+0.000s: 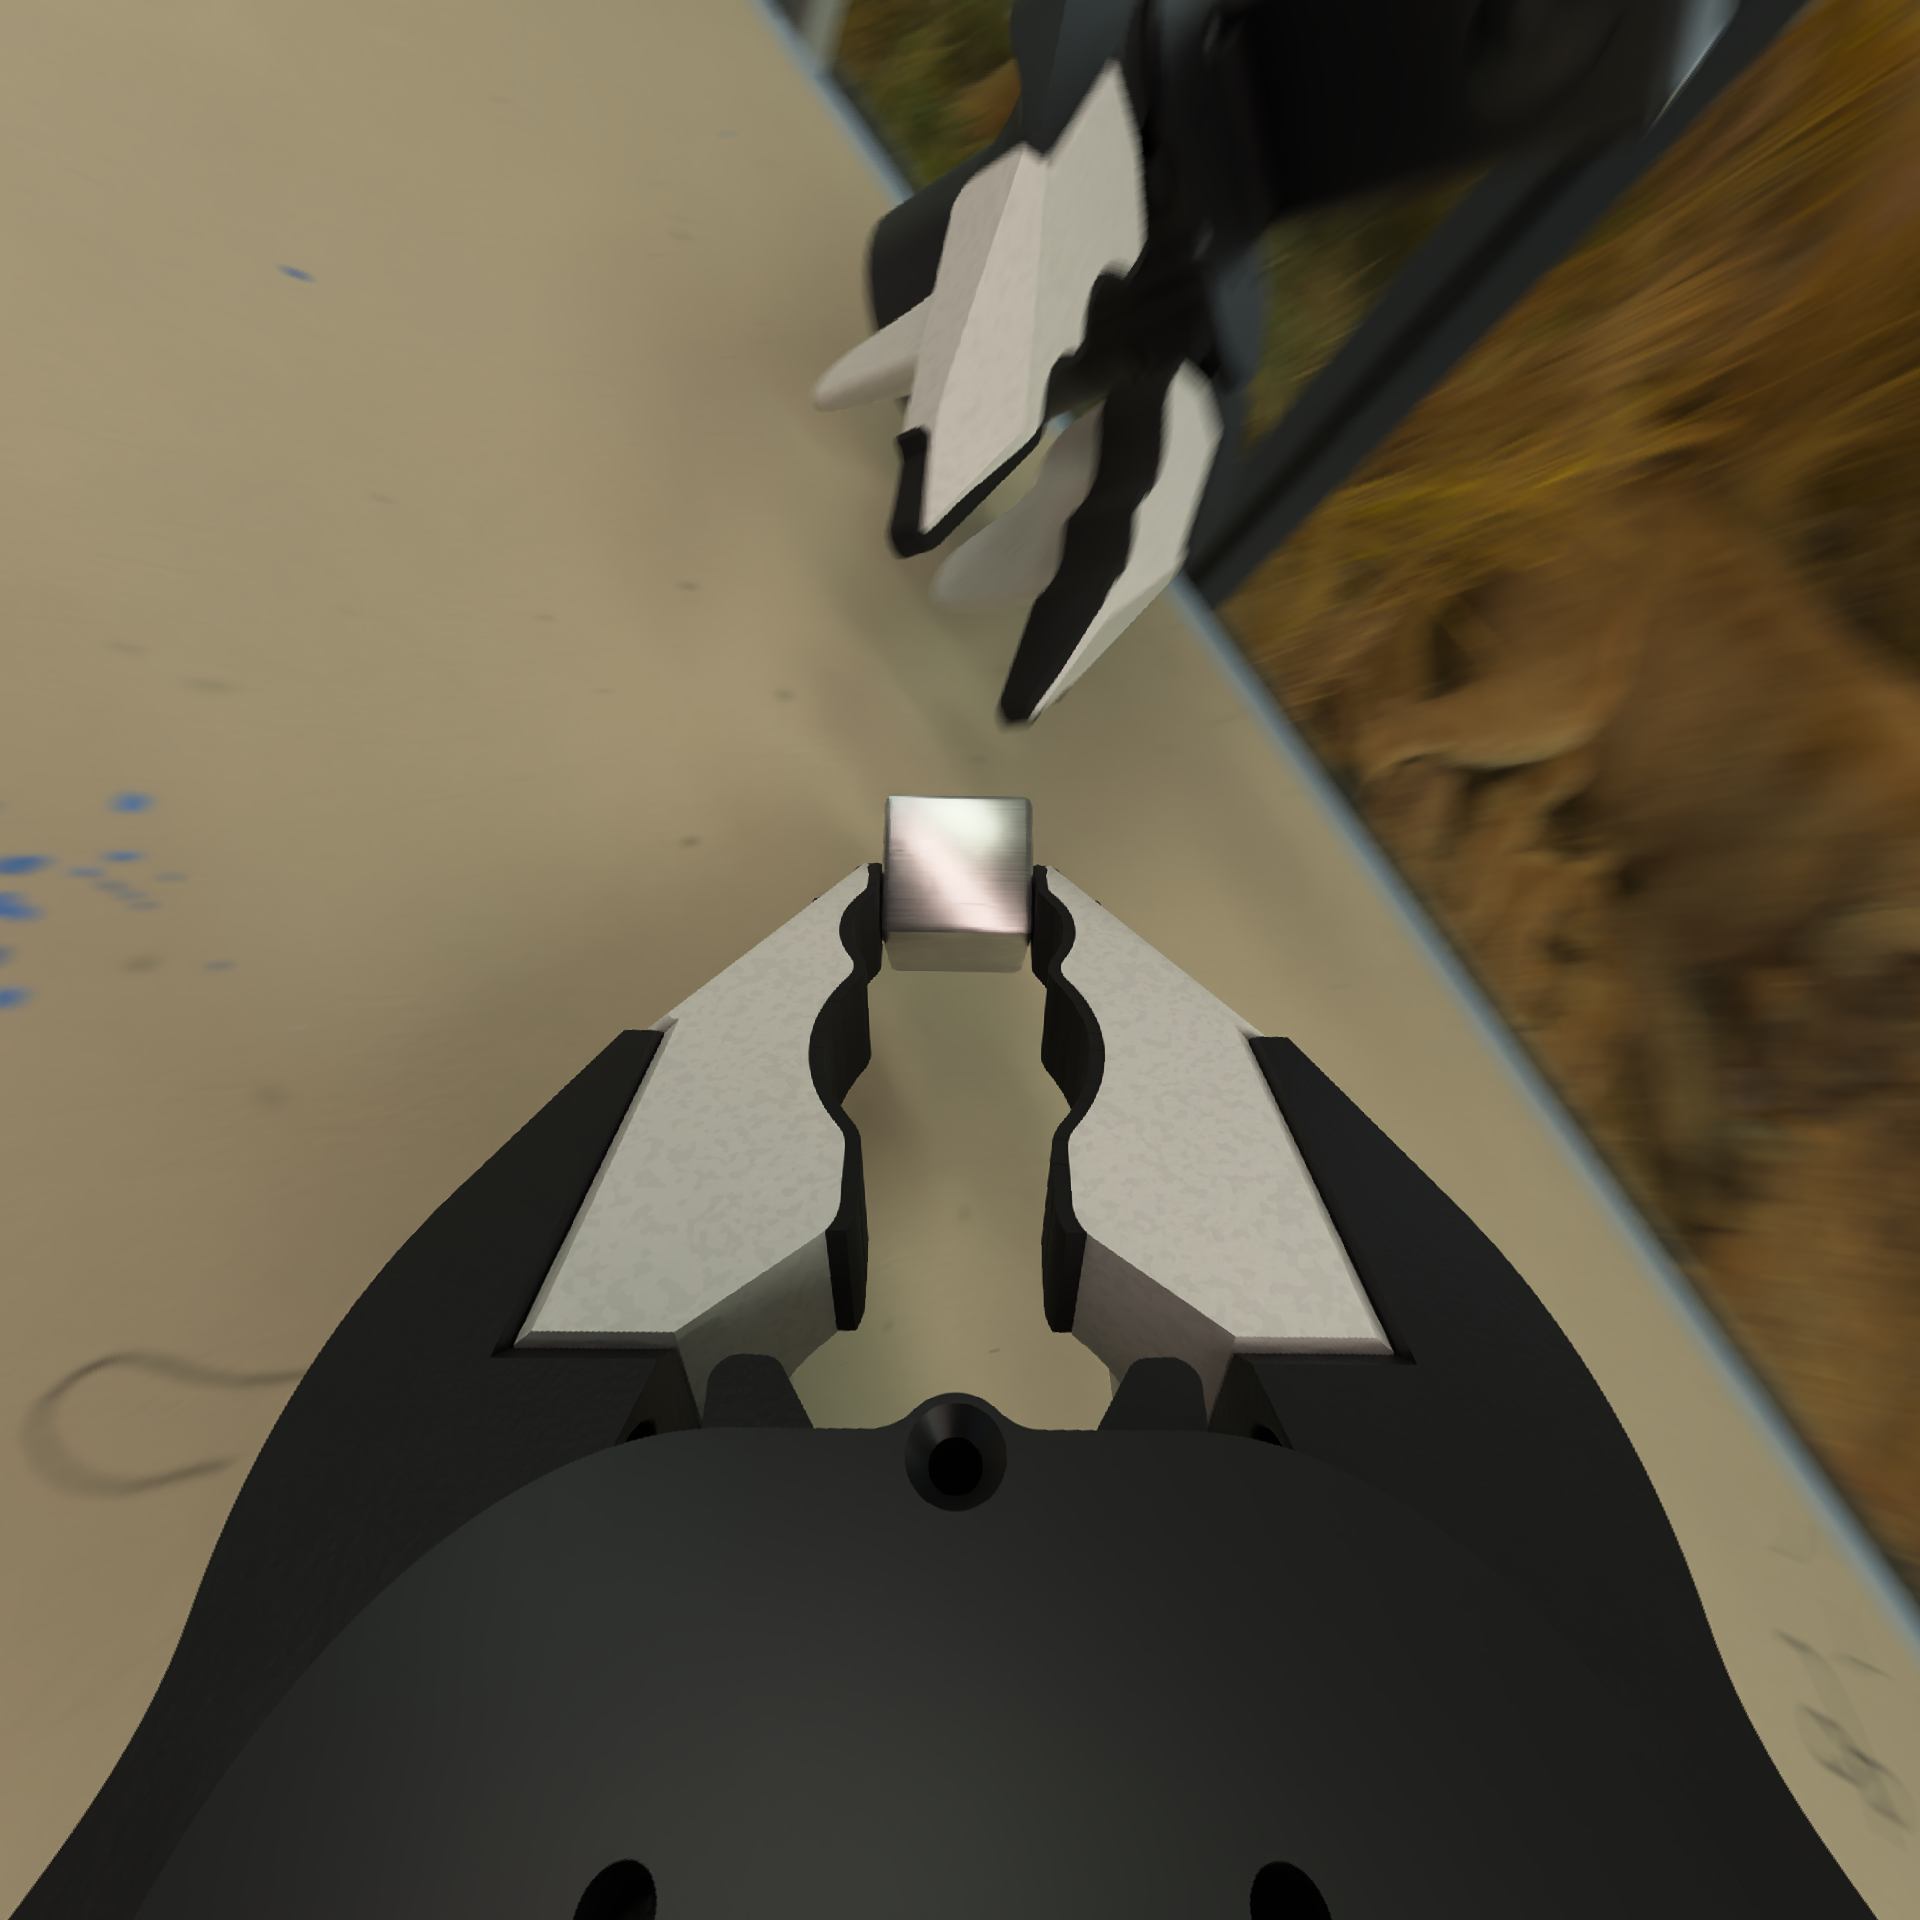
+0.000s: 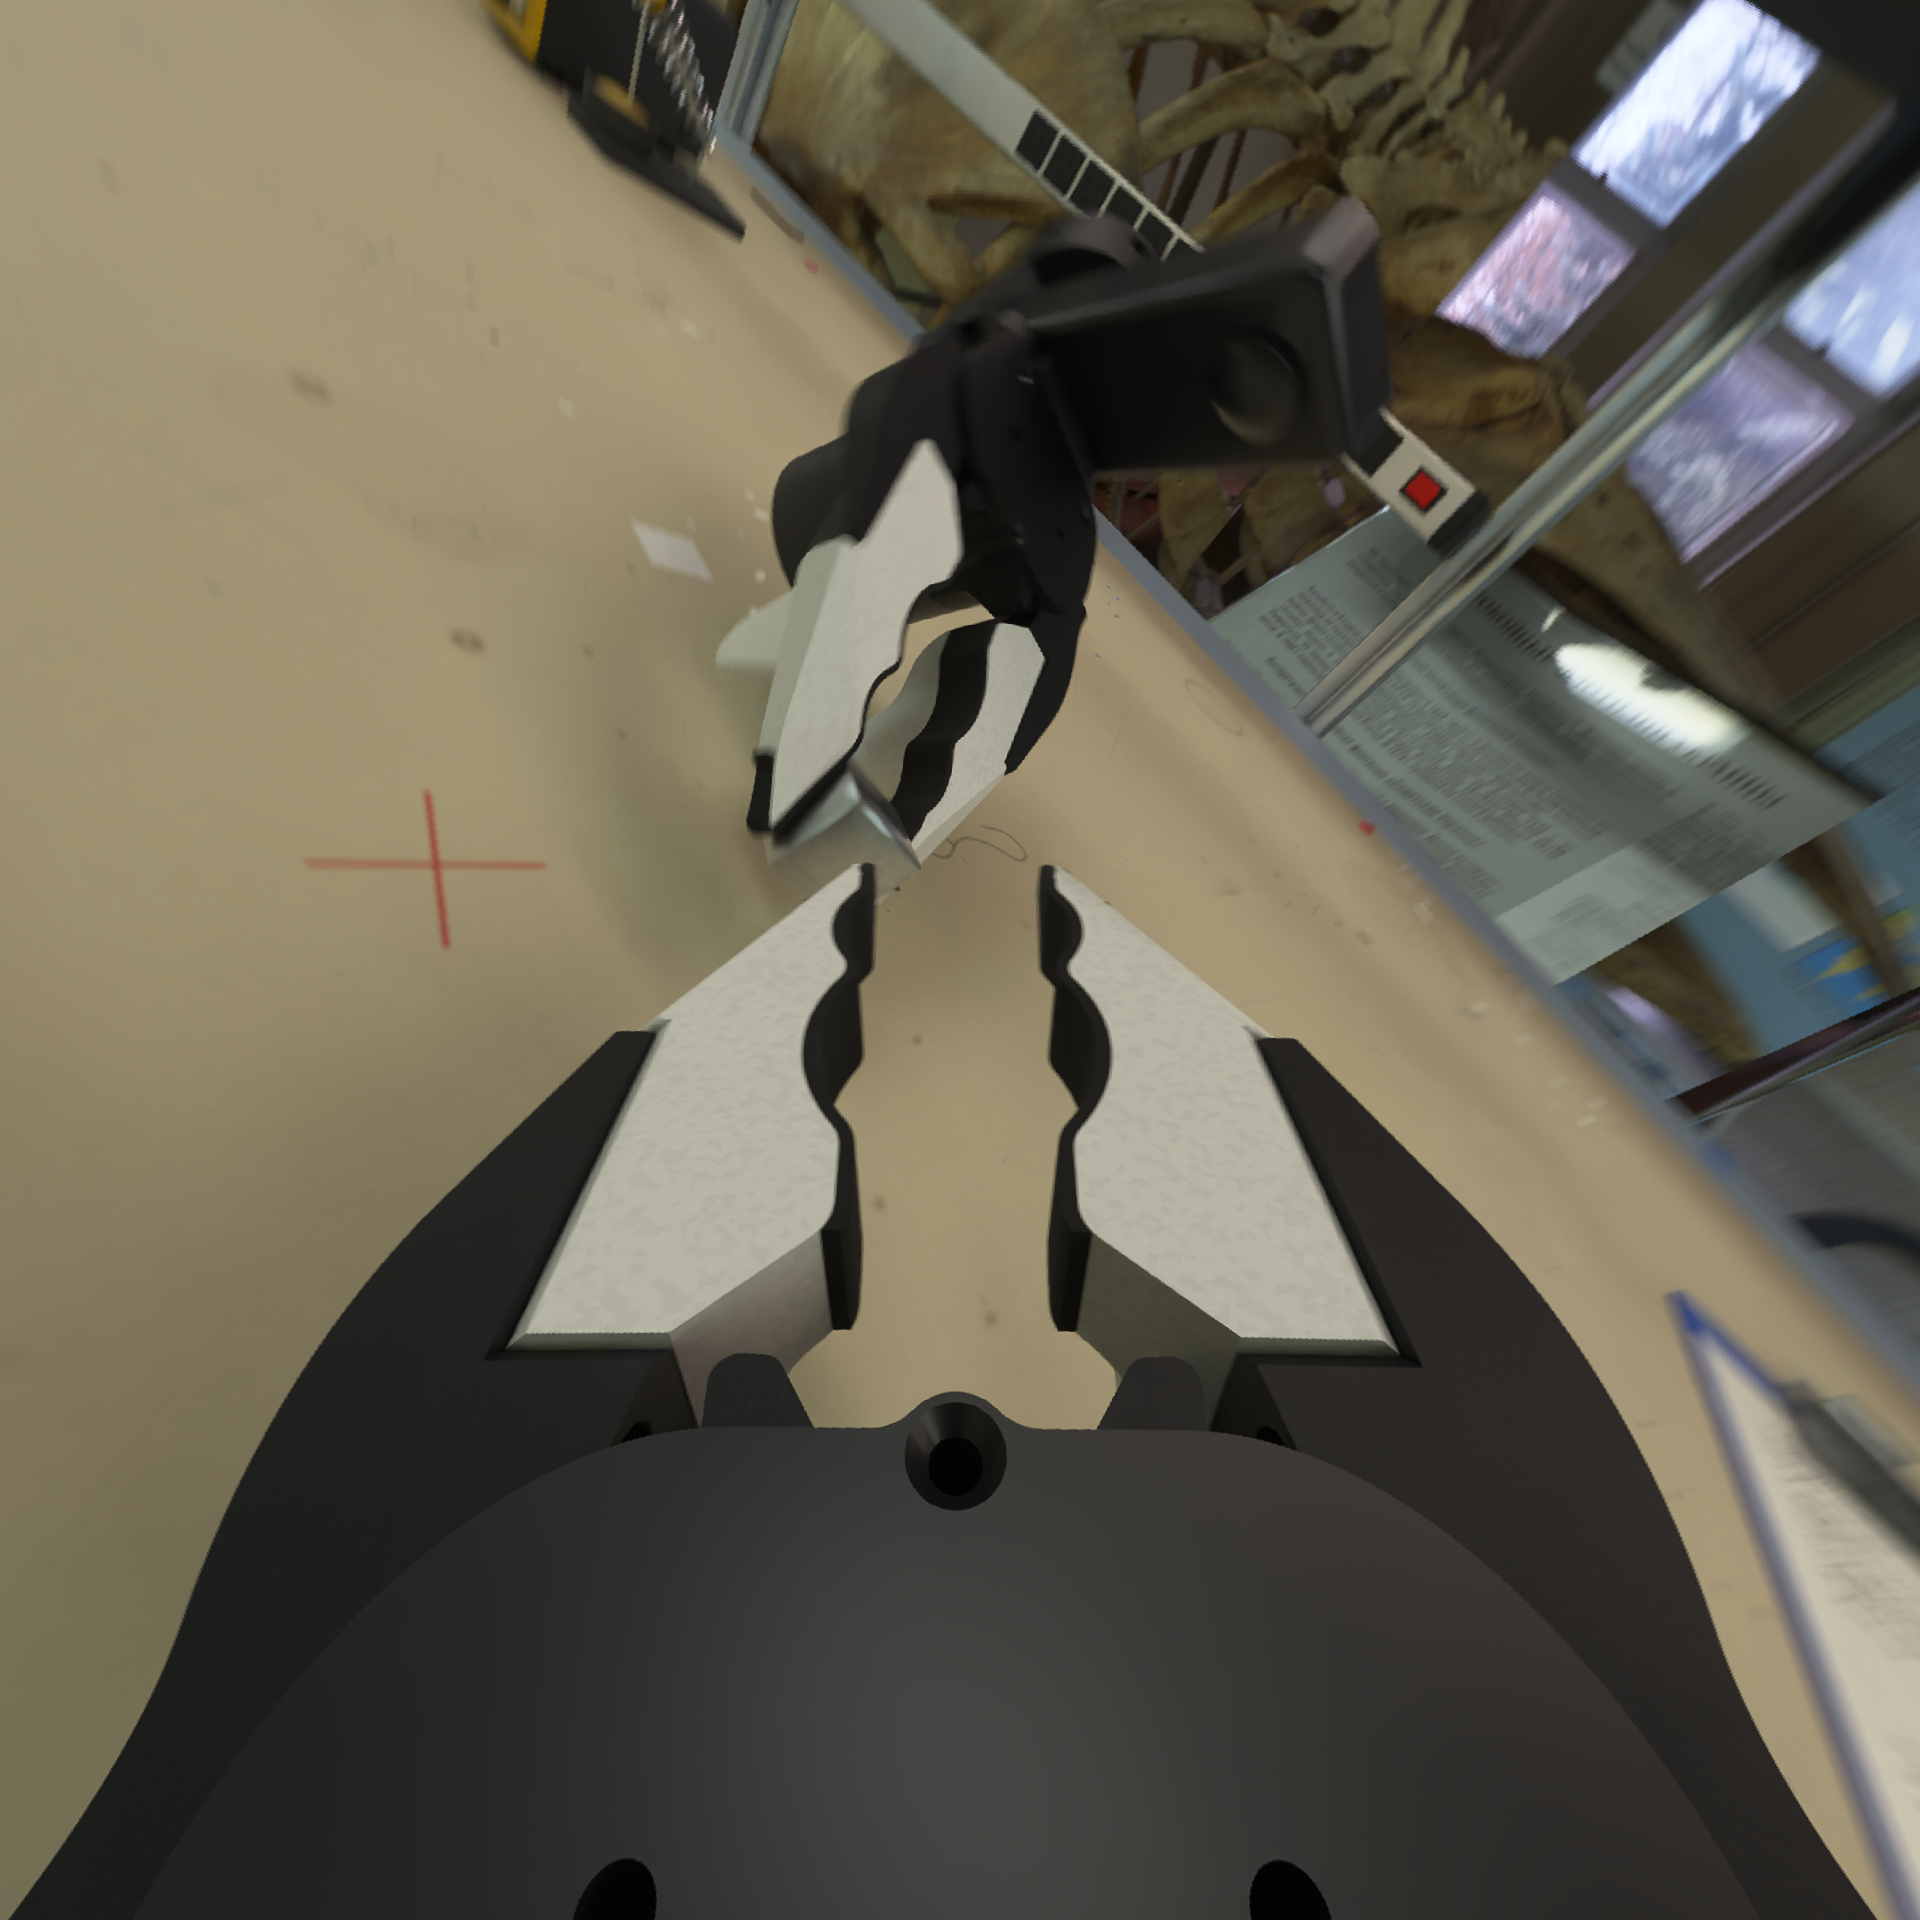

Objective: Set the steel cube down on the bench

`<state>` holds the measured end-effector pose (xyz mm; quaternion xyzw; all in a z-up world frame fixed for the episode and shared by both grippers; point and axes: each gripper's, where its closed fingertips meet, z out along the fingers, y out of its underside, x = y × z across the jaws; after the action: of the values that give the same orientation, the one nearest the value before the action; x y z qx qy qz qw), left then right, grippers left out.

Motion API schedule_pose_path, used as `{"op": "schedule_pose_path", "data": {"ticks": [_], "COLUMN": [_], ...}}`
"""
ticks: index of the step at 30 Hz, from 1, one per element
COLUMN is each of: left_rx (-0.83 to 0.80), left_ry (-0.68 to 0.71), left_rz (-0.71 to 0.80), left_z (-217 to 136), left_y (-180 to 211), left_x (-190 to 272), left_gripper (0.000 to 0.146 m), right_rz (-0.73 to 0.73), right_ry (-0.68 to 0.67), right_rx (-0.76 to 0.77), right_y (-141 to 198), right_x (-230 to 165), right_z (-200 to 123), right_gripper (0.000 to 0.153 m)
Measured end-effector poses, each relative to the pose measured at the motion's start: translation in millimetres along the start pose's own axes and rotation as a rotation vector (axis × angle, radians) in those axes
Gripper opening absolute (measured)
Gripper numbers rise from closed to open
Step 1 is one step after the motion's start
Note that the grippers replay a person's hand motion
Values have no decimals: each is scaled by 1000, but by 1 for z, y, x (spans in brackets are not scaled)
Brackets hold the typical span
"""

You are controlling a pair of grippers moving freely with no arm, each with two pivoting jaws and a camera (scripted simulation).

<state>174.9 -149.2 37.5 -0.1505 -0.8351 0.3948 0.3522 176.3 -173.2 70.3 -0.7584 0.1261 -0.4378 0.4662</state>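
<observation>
The steel cube (image 1: pixel 956 873) is a small shiny block pinched between the fingertips of my left gripper (image 1: pixel 956 909), which is shut on it just above the tan bench (image 1: pixel 416 623). In the right wrist view the left gripper (image 2: pixel 847 821) tilts down with the cube (image 2: pixel 831 840) at its tips, close to the bench (image 2: pixel 260 520); I cannot tell whether it touches. My right gripper (image 2: pixel 956 883) is open and empty, its tips a short way in front of the cube. It also shows blurred in the left wrist view (image 1: pixel 971 618).
A red cross mark (image 2: pixel 436 864) lies on the bench left of the cube. The bench's metal-rimmed edge (image 1: pixel 1351 831) runs diagonally on the right. A power strip (image 2: pixel 1418 488), printed sheets (image 2: pixel 1558 748), a clipboard (image 2: pixel 1818 1558) and dark objects (image 2: pixel 644 114) lie farther off.
</observation>
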Motion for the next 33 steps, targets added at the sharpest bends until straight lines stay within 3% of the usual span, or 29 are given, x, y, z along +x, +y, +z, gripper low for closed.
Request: {"op": "schedule_pose_path", "data": {"ticks": [3, 5, 11, 21, 33], "left_rx": [-66, -85, -159, -101, 81], "left_ry": [-274, -388, -617, -633, -469], "left_rz": [167, 280, 596, 674, 571], "left_z": [0, 2, 4, 3, 3], "left_y": [1, -4, -14, -22, -35], "left_x": [-22, -28, -32, -26, -6], "left_gripper": [28, 28, 28, 28, 28], "right_rz": [211, 276, 152, 56, 198], "right_ry": [-69, -108, -50, -16, -67], "right_rx": [47, 40, -73, -77, 74], "right_y": [-3, -3, 11, 13, -8], "right_x": [7, 7, 4, 7, 12], "right_z": [-7, -8, 0, -2, -13], "right_gripper": [7, 7, 13, 0, 0]}}
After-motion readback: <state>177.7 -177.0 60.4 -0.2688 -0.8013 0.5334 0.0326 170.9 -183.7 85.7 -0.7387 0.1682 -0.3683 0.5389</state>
